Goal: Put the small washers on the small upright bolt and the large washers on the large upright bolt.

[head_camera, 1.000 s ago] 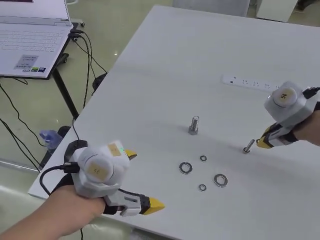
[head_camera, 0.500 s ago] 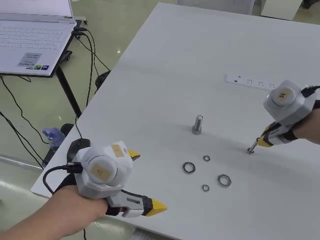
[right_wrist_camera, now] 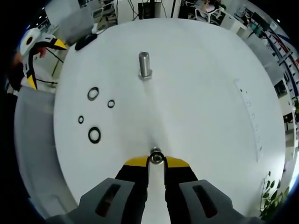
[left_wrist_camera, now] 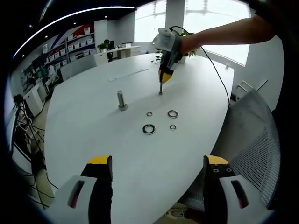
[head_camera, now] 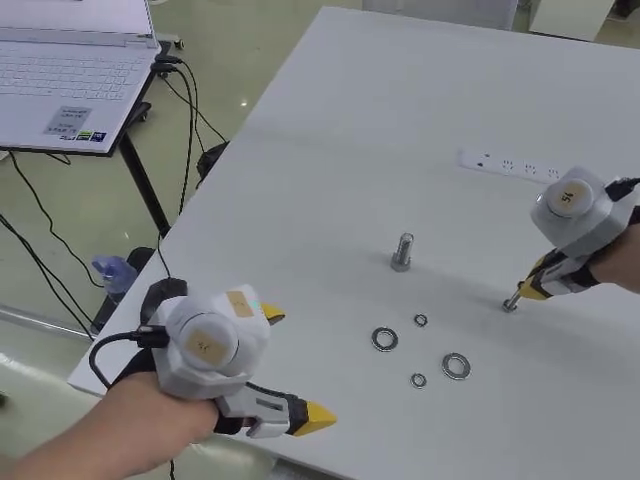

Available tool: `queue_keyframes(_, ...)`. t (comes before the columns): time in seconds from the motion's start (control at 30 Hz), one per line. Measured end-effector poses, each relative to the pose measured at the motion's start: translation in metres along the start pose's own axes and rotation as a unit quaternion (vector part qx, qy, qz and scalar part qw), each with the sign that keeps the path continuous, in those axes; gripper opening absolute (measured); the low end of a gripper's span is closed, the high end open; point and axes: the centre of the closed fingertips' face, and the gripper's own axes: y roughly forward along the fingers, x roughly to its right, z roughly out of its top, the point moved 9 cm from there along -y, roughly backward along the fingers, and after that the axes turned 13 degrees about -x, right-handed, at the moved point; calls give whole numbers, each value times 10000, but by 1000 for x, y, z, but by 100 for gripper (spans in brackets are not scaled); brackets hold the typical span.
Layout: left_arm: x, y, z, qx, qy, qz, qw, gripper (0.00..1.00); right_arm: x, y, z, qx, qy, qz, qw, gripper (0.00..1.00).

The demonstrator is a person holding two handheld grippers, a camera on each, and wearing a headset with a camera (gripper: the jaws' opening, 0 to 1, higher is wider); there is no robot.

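Laptop (head_camera: 70,80) in head view; right hand-held gripper (right_wrist_camera: 156,162) pinches small bolt (right_wrist_camera: 156,156).

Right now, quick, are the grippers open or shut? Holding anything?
Left gripper: open, holding nothing.
Right gripper: shut on the small bolt.

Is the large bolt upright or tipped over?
Upright: the large bolt stands on its head on the table, shaft pointing up.

Left gripper (head_camera: 295,365) agape; right gripper (head_camera: 527,292) seemingly clamped.
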Motion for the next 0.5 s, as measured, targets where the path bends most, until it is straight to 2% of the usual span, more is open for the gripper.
queue_keyframes(0.5, 2, 2, -7, -23, -30, -34, 10000, 78, -1, 13, 2, -176, -125, -5, 9998, 12)
